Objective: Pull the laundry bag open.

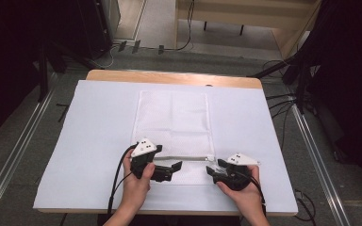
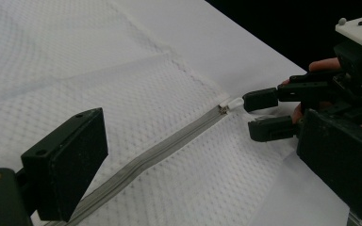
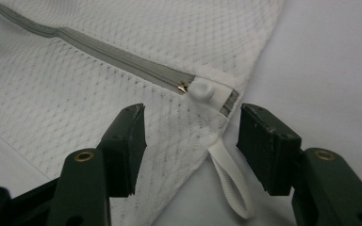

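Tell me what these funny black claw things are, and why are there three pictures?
A person's hands hold two grabbing tools. The top picture looks down from above: the left gripper and the right gripper sit over a white mesh bag lying flat on a table. The other two pictures come from little cameras riding on each tool, looking along its black fingers. Across the bag runs a grey zipper, with its white pull at the corner near a white loop. The right gripper's fingers stand open around that corner. Nothing is held yet.
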{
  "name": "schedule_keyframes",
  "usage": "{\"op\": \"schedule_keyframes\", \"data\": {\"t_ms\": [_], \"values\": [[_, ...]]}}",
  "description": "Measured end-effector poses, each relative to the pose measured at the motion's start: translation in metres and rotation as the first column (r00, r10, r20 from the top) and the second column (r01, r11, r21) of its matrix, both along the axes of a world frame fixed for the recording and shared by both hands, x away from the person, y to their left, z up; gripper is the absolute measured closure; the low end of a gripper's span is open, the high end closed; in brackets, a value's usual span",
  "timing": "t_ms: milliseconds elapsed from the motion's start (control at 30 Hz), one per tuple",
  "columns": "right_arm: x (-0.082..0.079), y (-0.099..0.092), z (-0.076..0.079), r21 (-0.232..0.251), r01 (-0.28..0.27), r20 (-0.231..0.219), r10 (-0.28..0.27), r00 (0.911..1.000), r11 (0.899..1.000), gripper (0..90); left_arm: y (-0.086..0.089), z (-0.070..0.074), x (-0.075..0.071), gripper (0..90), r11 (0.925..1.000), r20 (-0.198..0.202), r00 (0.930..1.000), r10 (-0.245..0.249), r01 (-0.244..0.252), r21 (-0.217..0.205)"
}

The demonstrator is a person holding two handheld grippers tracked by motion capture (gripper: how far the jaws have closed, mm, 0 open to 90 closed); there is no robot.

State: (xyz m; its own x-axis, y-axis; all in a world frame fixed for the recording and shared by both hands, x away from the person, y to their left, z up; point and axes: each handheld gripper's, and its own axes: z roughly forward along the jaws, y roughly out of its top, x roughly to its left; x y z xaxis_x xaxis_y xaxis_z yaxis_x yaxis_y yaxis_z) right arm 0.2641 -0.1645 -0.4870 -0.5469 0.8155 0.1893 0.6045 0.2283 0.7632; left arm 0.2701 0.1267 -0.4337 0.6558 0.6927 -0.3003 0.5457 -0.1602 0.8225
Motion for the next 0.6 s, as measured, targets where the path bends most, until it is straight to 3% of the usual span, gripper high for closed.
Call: {"op": "schedule_keyframes", "data": {"t_ms": [133,200,267,333,400,433,467,600], "values": [[-0.004,0.009,0.000,-0.072,0.003,0.039,0.000,0.9993,0.997,49.3,-0.015,-0.004,0.008,2.5,1.0000,-0.038,0.9993,-0.008,0.008,0.002],[-0.005,0.011,0.000,-0.083,0.014,0.041,-0.011,0.9991,0.996,49.5,-0.020,-0.005,0.010,2.5,1.0000,-0.054,0.9985,-0.007,0.007,0.002],[-0.007,0.015,0.000,-0.109,0.041,0.049,-0.036,0.9982,0.993,52.7,-0.029,-0.007,0.016,2.5,0.9992,-0.107,0.9940,-0.022,0.019,-0.035],[-0.008,0.015,0.000,-0.117,0.060,0.059,-0.053,0.9968,0.991,57.3,-0.035,-0.008,0.018,2.5,0.9991,-0.120,0.9925,-0.022,0.017,-0.039],[-0.009,0.016,0.000,-0.126,0.072,0.067,-0.064,0.9957,0.989,66.5,-0.042,-0.009,0.021,2.6,0.9995,-0.121,0.9924,-0.022,0.019,-0.024],[-0.009,0.016,0.000,-0.126,0.072,0.067,-0.064,0.9957,0.989,66.5,-0.042,-0.009,0.021,2.6,0.9995,-0.121,0.9924,-0.022,0.019,-0.024],[-0.011,0.019,0.000,-0.144,0.048,0.084,-0.036,0.9958,0.988,77.3,-0.049,-0.011,0.024,2.6,0.9992,-0.133,0.9907,-0.029,0.025,-0.030],[-0.015,0.024,0.000,-0.177,0.035,0.115,-0.014,0.9932,0.984,89.8,-0.058,-0.013,0.027,2.6,0.9997,-0.151,0.9883,-0.020,0.017,-0.020]]}}
